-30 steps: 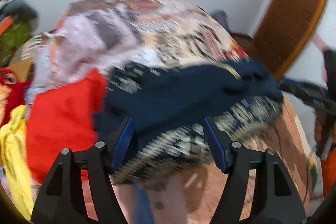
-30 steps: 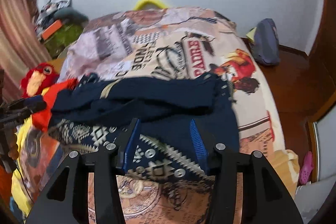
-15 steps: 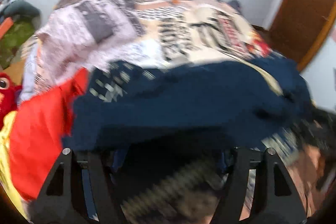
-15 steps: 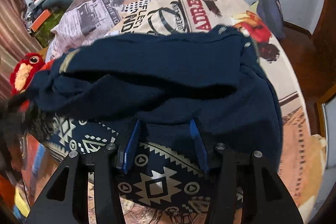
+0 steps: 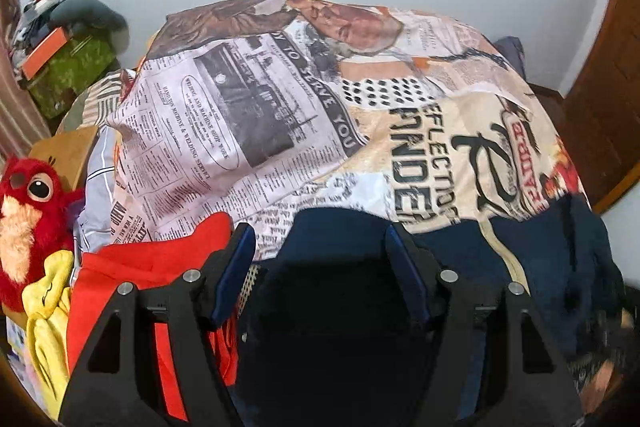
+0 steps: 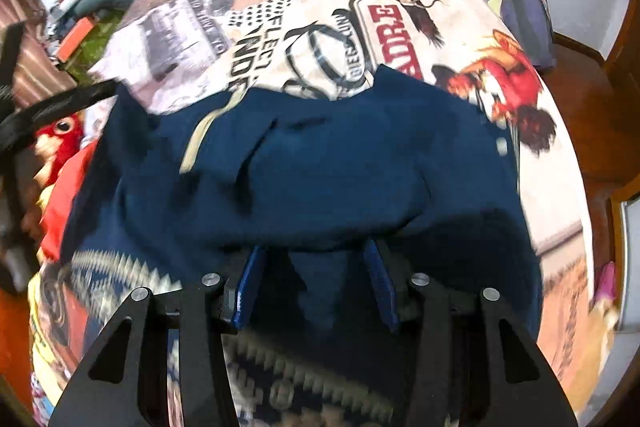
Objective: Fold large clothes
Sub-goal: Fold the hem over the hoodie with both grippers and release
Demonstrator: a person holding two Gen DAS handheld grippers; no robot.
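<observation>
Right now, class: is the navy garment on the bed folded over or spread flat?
Folded over. The navy garment has its plain inner side doubled across its patterned part, a rounded fold edge showing above the right gripper.

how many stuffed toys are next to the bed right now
1 for certain: a red plush bird with big eyes, at the bed's left edge beside the red garment; the right wrist view shows it too. The yellow plush shape below it may be part of it or another.

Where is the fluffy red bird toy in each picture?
Left wrist view: the red bird toy sits at the far left edge, beside the bed.
Right wrist view: it peeks out at the left edge, partly hidden.
Shared landmark: the newspaper-print bedspread.
</observation>
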